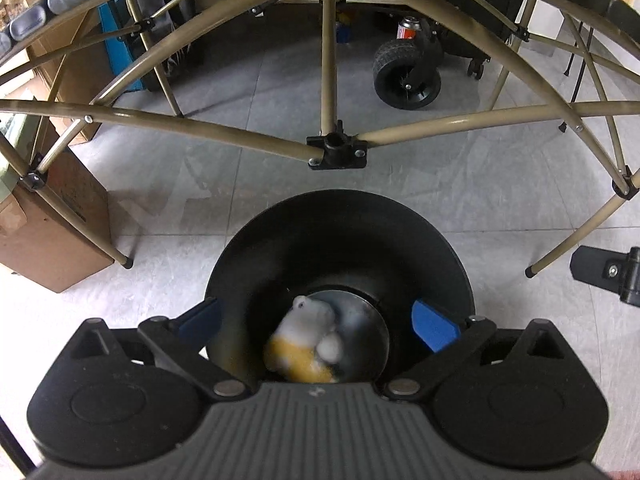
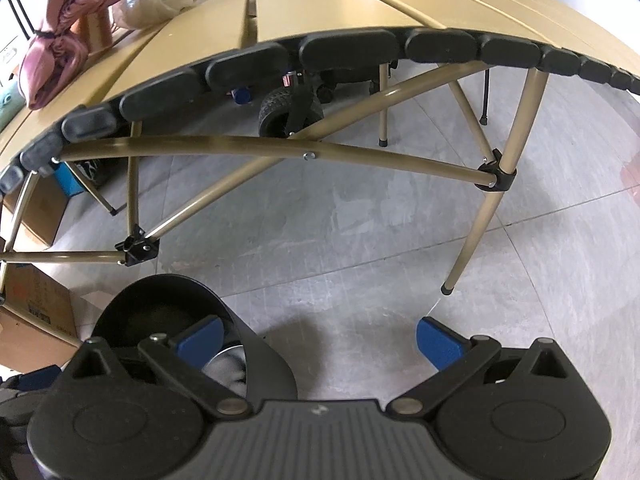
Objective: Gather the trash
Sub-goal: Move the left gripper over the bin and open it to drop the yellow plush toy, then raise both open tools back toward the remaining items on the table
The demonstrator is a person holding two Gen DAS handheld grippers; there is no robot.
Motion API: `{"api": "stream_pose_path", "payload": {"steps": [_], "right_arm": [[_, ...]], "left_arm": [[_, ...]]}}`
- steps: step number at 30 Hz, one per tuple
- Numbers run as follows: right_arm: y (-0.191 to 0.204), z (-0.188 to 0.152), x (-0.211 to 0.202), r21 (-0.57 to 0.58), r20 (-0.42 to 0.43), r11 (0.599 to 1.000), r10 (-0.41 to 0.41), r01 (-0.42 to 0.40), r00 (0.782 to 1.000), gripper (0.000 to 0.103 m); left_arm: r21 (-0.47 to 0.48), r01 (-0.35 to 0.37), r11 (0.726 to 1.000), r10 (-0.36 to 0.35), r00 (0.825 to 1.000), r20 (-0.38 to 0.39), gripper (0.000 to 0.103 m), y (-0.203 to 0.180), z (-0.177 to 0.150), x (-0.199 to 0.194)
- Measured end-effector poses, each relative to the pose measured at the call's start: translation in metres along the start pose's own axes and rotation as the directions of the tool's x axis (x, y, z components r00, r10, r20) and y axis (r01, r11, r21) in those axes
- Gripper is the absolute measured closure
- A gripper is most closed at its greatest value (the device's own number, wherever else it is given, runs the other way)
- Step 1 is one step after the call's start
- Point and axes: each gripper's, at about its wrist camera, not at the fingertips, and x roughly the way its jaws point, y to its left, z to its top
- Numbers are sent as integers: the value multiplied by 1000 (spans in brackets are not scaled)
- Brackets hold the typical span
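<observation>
While both tools gape, crumpled trash (image 1: 306, 340) lies inside—black bin (image 1: 340, 220).

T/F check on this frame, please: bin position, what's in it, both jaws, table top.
1. The black bin stands on the floor in front of the table: true.
2. The bin is empty: false, white-and-yellow trash lies in it.
3. The left gripper has its jaws open above the bin: true.
4. The right gripper grips a can: false, open and holding nothing.
5. A pink cloth lies on the table top: true.
</observation>
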Motion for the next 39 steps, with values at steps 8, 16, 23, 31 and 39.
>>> {"api": "stream_pose_path", "payload": {"steps": [8, 16, 23, 31, 39], "right_arm": [[-1, 0, 0, -1, 1, 1000, 1, -1, 1000, 0], [0, 0, -6, -7, 15, 1000, 10, -9, 1000, 0], [8, -1, -22, -47, 55, 998, 34, -32, 998, 0], [16, -2, -46, -84, 108, 994, 74, -65, 991, 0], [33, -2, -83, -139, 183, 982, 152, -128, 971, 0]], "left_arm": [[11, -5, 1000, 5, 1000, -1, 0, 0, -1, -1], [13, 9, 1000, -9, 1000, 26, 0, 2, 0, -12], [8, 35, 999, -36, 995, 92, 0, 9, 1, -38], [17, 41, 999, -44, 976, 215, 0, 17, 1, -74], [-7, 31, 999, -27, 939, 343, 0, 33, 0, -108]]}}
